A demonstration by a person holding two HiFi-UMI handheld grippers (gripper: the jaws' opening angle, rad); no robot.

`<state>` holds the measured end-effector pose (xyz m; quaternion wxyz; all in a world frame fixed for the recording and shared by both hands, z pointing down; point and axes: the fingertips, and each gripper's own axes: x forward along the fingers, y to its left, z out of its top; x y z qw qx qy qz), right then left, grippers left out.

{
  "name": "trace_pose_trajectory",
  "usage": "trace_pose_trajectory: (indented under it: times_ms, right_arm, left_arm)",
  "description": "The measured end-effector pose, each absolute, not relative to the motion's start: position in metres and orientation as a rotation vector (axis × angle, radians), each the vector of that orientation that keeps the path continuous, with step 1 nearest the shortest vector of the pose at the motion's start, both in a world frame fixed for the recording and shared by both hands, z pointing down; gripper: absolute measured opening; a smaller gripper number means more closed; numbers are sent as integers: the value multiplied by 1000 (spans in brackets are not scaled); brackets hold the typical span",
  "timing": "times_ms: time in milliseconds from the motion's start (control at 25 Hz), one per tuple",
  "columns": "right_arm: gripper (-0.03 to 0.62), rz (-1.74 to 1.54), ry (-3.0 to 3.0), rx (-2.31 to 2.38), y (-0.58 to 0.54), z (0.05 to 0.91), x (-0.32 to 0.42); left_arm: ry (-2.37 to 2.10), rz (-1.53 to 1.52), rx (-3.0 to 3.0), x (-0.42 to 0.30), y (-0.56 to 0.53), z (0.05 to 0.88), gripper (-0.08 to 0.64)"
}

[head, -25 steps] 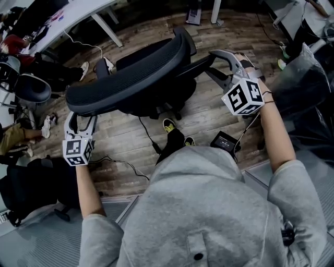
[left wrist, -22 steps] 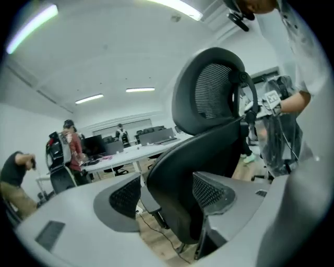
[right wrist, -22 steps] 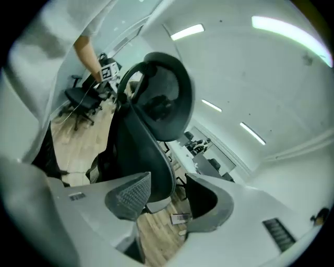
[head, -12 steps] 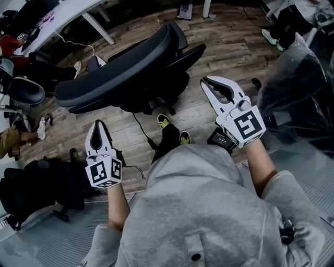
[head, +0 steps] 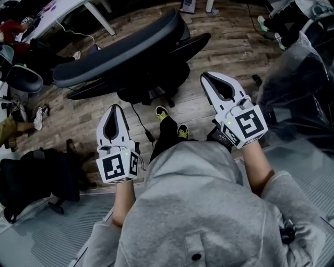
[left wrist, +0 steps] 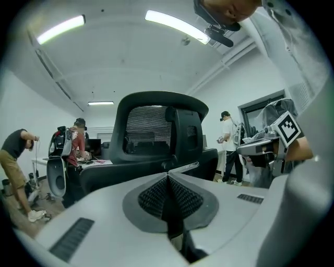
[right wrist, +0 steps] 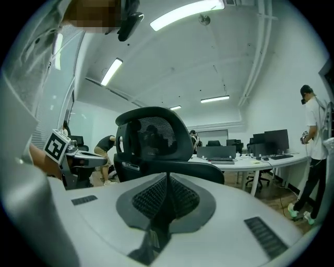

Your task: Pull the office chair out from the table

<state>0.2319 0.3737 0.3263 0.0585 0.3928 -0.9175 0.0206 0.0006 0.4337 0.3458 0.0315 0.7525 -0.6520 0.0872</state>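
The black mesh-backed office chair (head: 120, 57) stands on the wood floor, away from the white table (head: 62, 8), its back toward me. My left gripper (head: 114, 108) hovers just short of the backrest, jaws shut and empty. To the chair's right, my right gripper (head: 205, 77) is also shut with nothing between its pads. In the left gripper view the closed left gripper (left wrist: 168, 175) points at the chair (left wrist: 156, 130). The right gripper view shows the closed right gripper (right wrist: 167, 176) and, behind it, the chair (right wrist: 151, 135) and a white desk (right wrist: 245, 161). Neither gripper touches the chair.
A black bag (head: 31, 177) lies on the floor at left, a second chair (head: 23, 78) beyond it. A plastic-wrapped bulk (head: 297, 88) stands at right. A small black box (head: 223, 136) and a cable (head: 140, 122) lie near my feet. People stand in the background.
Both grippers came off the chair, drew back toward me and shut. The left left the backrest's edge, the right left the armrest and rolled upright.
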Motion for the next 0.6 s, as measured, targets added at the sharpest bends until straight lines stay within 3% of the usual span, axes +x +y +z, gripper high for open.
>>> trace_pose_trajectory:
  times_ms: [600]
  right_arm:
    - [41,62,-2802,1189,372,322,218]
  left_arm:
    - [-2018,306,2313,-17,434,346,12]
